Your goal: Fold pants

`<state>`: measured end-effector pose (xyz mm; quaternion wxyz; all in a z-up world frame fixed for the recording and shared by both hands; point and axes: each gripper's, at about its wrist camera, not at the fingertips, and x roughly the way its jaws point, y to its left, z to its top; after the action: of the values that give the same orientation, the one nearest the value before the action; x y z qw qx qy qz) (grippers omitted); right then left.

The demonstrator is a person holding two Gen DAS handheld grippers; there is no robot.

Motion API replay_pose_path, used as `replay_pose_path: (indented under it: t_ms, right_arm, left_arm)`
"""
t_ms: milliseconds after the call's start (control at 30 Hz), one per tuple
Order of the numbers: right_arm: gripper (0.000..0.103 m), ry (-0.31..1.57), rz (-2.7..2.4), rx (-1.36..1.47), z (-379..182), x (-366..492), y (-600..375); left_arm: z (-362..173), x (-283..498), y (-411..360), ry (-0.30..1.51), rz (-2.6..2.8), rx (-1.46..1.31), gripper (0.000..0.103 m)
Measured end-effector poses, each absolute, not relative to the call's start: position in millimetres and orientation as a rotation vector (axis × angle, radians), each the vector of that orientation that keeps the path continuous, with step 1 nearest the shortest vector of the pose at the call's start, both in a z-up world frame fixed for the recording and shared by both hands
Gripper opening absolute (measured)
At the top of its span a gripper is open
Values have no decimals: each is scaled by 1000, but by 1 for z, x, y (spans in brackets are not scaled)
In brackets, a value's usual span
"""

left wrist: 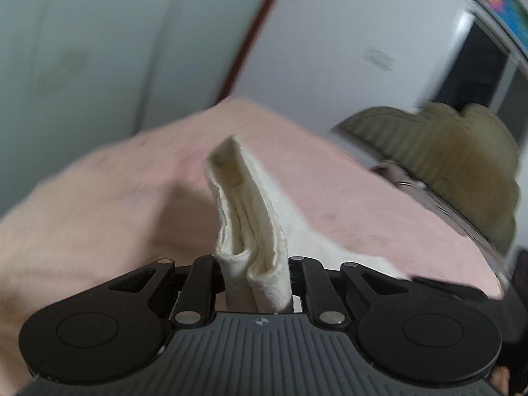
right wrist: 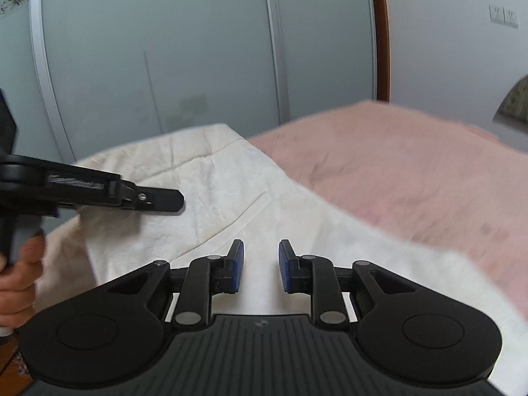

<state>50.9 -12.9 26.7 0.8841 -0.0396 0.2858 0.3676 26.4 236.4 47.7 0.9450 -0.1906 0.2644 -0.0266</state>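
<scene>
Left wrist: pants point(left wrist: 246, 217) fold pointing away.

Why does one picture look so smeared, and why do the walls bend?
Left wrist view: the pink bedspread and olive cushion are streaked by motion blur; only the left gripper and its pinched cream pants stay crisp. Right wrist view: sharper, with soft edges on the bedspread. Both: the fisheye lens bows the wardrobe doors.

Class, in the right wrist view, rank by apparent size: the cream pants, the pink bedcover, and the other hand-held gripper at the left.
1. Cream pants, but they lie nearer the camera.
2. Pink bedcover, close behind, so this order is unsure.
3. Left hand-held gripper, clearly the smallest.
</scene>
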Motion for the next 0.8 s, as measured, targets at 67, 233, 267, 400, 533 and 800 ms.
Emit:
replay_pose_path:
  t_ms: [67,233,267,400,533,800]
  right_arm:
    - [37,548,764,-94,42,48,-20]
    - [57,411,818,-94,77,18,-50]
    - [57,390,815,-108,82,14,-59]
    - [57,377,815,-78,94,12,-112]
    - [57,373,756,-69,97,15,-153]
    - [57,409,612,27,78,21,-228]
  left_arm:
    - [68,21,215,506,-108,-358,14]
    - [101,9,155,452,-166,-274,14]
    - [106,7,145,441,-177,-267,14]
    - [115,8,103,429,-259,-274,14]
    - [118,8,52,431,-330,-222,16]
    - [99,10,-56,455,-452,-101,21]
